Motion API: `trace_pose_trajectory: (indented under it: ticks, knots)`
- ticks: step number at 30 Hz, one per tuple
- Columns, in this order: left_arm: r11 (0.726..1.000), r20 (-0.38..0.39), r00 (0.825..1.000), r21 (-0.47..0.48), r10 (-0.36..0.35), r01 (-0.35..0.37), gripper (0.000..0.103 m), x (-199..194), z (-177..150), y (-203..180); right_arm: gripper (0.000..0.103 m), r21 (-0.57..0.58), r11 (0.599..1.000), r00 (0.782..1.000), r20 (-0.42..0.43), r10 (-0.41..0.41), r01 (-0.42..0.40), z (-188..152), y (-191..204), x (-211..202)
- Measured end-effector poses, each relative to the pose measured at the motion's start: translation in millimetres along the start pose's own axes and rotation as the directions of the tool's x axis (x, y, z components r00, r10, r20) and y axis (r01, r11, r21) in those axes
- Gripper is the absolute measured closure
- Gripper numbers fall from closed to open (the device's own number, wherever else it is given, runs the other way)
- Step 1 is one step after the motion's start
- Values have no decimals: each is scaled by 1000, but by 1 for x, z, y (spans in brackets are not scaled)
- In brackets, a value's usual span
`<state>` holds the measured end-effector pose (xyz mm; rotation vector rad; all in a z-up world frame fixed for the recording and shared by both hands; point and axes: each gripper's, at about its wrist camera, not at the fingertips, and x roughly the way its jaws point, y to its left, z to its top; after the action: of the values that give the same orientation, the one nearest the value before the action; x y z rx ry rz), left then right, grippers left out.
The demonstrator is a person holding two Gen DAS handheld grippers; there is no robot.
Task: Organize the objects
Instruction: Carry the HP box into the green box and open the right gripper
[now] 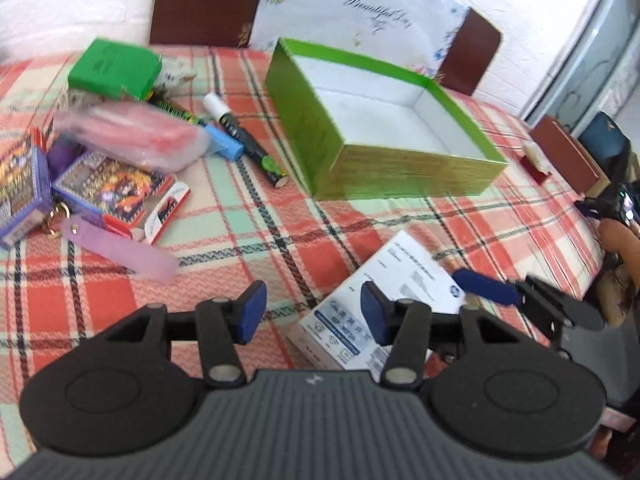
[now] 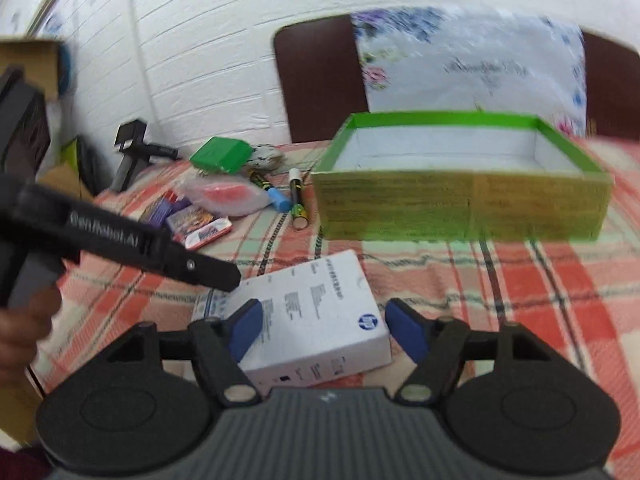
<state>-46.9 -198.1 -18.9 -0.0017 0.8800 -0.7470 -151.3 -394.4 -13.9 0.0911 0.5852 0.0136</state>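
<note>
Straddling one end of the white box (image 2: pixel 316 316), the right gripper (image 2: pixel 324 330) has its blue-padded fingers (image 2: pixel 404 332) spread wide, a clear gap showing between the right pad and the box; contact at the left pad cannot be told. The gripper tilts downward toward the table (image 2: pixel 520 280). The left gripper (image 1: pixel 312 312) also tilts down, its fingers (image 1: pixel 252 312) at a middling spread with nothing between them, poised over the white box's near-left corner, one pad over the box, the other over bare cloth. A hand (image 2: pixel 20 328) grips the left gripper's handle, left of the white box. Beyond the white box stands the open green tray (image 2: pixel 464 208), empty. To the tray's left lie markers (image 1: pixel 244 140), a pink pouch (image 1: pixel 136 136), card packs (image 1: pixel 116 192) and a green case (image 1: pixel 114 70), bunched together.
</note>
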Motion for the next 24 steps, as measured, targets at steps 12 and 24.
trace_pose_trajectory:
  ticks: [12,24]
  knots:
    - [997,-48,998,71,-28,31,39,15,-16,-11,0,-122,990,996,-61,64,-71,2,8,19]
    - [995,-9,1000,101,-17,17,39,16,-3,-14,0,-132,989,996,-70,51,-60,-11,16,2]
